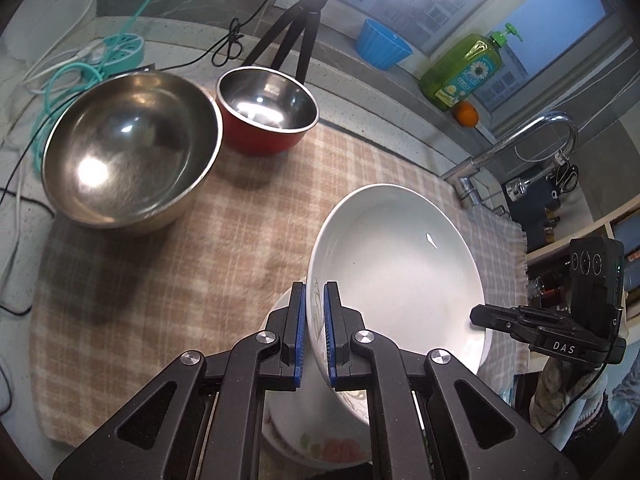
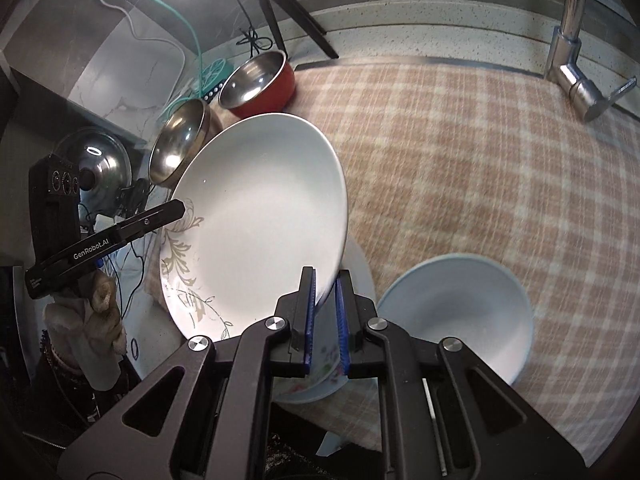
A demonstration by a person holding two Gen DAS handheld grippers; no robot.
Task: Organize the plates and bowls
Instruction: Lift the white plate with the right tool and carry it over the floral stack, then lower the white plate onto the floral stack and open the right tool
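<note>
Above the beige checked cloth (image 1: 180, 280) that covers the counter, a round white ceramic plate with a pale leaf pattern on its rim (image 2: 256, 216) hangs in the air, pinched at two opposite edges: the left gripper (image 1: 315, 332) is clamped on the patterned rim at one side and the right gripper (image 2: 325, 308) on the plain rim at the other. Holding it from both sides probably keeps so wide and slick a dish from swinging or slipping as it is carried. The plate sits tilted, its hollow face turned up and towards the cameras; being round it has no long axis, so only the tilt matters. Beneath it lies a flowered dish (image 1: 320, 446), and a pale blue bowl (image 2: 460, 320) stands just beside. The large steel bowl (image 1: 128, 156) and the red-sided steel bowl (image 1: 266, 110) wait well apart at the cloth's far edge, likely the next pieces to be sorted.
</note>
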